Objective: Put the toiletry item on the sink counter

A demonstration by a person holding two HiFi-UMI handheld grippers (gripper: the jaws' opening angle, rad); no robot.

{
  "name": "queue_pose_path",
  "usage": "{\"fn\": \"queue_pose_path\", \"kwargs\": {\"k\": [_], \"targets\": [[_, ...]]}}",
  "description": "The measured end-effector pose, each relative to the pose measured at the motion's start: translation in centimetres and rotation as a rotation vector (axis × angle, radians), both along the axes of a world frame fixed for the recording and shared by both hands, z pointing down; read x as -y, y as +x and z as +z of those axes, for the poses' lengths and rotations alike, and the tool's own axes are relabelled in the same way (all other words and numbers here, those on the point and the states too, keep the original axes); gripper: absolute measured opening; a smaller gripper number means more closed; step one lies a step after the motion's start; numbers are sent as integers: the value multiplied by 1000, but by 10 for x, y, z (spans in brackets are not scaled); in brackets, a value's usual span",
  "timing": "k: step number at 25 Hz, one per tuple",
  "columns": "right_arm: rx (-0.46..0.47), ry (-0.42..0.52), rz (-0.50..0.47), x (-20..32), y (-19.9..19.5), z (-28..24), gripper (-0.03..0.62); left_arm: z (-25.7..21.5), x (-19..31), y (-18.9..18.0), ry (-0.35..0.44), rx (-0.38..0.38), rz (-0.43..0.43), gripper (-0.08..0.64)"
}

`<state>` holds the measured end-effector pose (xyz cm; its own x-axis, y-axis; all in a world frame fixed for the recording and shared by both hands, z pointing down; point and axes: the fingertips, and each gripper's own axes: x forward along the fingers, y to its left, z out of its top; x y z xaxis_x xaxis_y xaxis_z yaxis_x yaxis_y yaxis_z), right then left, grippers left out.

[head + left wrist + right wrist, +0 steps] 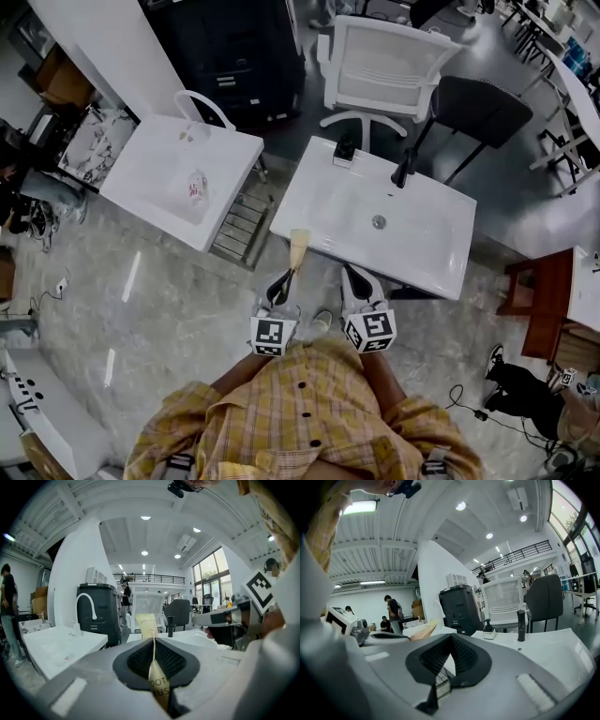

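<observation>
Sticking out from the left gripper (281, 284), the packet (298, 249) is a flat, pale-yellow toiletry sachet with dark print, clamped edge-on between jaws that are pressed nearly together on its lower part (154, 667). In the head view its free end reaches the near-left corner of the counter (427, 246); whether it touches the edge cannot be told. The right gripper (357, 281) sits just beside the left, over the counter's front edge, its jaws closed together with nothing between them (448, 651). The counter is a white slab with a drain (379, 222) in the middle, a black faucet (404, 170) at its far side and a small dispenser (344, 151) near the far-left corner. A floor grate (238, 225) lies between it and a second sink (155, 178) to the left. A white chair (389, 66) and a black chair (480, 109) stand behind.
</observation>
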<state>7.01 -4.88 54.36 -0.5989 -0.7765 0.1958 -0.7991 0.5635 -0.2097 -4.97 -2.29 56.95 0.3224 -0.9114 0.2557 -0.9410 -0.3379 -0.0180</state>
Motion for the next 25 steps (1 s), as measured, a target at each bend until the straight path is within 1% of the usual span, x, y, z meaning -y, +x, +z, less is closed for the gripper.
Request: {"fn": "queue_pose_path", "kwargs": {"k": [4, 8, 12, 18, 25], "targets": [[7, -1, 6, 19, 3, 4, 0, 5, 20, 2, -10, 3, 0, 8], [9, -4, 10, 34, 1, 5, 0, -1, 38, 6, 1, -7, -1, 8], [14, -18, 20, 39, -3, 8, 0, -4, 42, 3, -2, -4, 5, 8], [16, -40, 34, 45, -14, 13, 0, 4, 46, -10, -30, 3, 13, 8], [5, -53, 51, 66, -30, 9, 0, 2, 78, -28, -58, -9, 37, 8]]}}
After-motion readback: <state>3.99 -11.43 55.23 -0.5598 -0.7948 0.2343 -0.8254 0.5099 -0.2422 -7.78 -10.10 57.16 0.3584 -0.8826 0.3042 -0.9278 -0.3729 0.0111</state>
